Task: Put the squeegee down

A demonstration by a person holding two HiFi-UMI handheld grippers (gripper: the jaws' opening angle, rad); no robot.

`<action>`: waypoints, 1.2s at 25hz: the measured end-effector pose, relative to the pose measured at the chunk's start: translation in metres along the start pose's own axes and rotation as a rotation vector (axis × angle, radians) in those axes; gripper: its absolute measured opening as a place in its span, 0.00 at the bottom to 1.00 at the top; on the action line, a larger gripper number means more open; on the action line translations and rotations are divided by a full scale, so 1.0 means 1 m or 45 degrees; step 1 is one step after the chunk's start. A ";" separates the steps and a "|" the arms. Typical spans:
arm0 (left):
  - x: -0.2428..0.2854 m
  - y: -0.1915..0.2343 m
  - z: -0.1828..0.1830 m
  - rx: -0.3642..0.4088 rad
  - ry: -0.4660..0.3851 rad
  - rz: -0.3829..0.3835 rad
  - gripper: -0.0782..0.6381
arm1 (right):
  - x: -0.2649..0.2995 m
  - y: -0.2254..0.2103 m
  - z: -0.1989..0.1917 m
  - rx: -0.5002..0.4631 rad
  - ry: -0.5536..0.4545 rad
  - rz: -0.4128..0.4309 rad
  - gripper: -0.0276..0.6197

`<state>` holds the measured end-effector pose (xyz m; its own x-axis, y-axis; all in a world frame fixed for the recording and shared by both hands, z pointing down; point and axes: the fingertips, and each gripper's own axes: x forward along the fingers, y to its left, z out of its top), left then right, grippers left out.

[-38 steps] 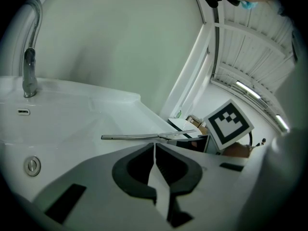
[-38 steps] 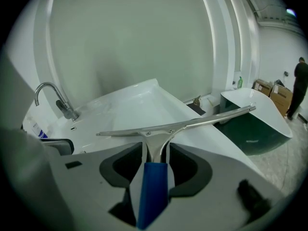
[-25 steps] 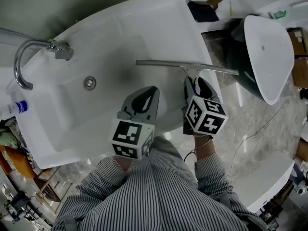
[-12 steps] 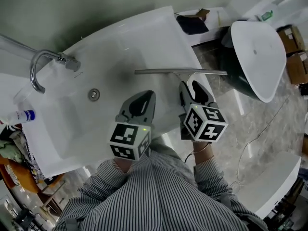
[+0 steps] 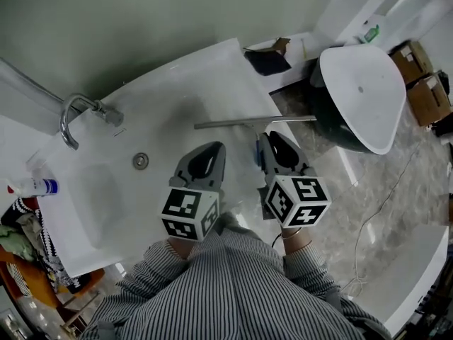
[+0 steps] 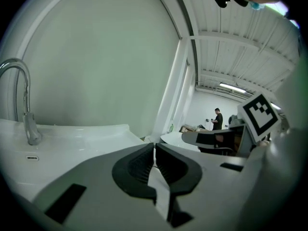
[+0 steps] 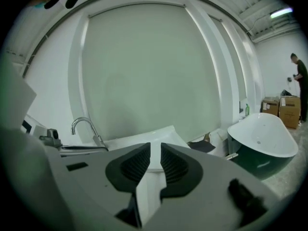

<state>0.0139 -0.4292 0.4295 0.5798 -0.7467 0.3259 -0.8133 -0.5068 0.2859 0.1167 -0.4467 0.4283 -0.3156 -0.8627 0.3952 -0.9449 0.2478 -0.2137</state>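
Note:
The squeegee (image 5: 255,122), a long metal blade with a short handle, lies across the near right rim of the white bathtub (image 5: 177,83), and nothing holds it. My right gripper (image 5: 269,139) hovers just on the near side of its handle, clear of it. Its jaws (image 7: 155,150) have just been closing; a narrow gap remains with nothing in it. My left gripper (image 5: 211,149) hangs over the tub's near edge, to the left of the right one. Its pads (image 6: 154,150) are together and hold nothing.
A curved chrome faucet (image 5: 78,115) and a round drain (image 5: 141,161) are at the tub's left end, and a bottle (image 5: 32,187) stands beyond them. A dark green tub with a white inside (image 5: 354,91) stands to the right, with cardboard boxes (image 5: 417,76) behind it. A person (image 6: 218,119) stands far off.
The right gripper has let go of the squeegee's handle, and its jaws have narrowed. Both grippers have lifted and drawn back towards me. The squeegee stays on the rim.

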 end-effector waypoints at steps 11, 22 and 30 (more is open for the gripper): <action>-0.005 -0.026 0.025 0.046 -0.076 -0.084 0.14 | -0.033 0.031 0.014 -0.002 -0.098 0.112 0.09; -0.013 -0.049 0.021 0.105 -0.065 -0.143 0.14 | -0.049 0.027 0.021 -0.017 -0.155 0.119 0.08; -0.014 -0.060 0.027 0.108 -0.099 -0.187 0.14 | -0.055 0.032 0.026 -0.068 -0.199 0.135 0.07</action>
<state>0.0528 -0.3999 0.3835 0.6898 -0.6915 0.2145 -0.7233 -0.6448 0.2470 0.1065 -0.4028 0.3761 -0.4003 -0.8873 0.2289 -0.9117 0.3604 -0.1972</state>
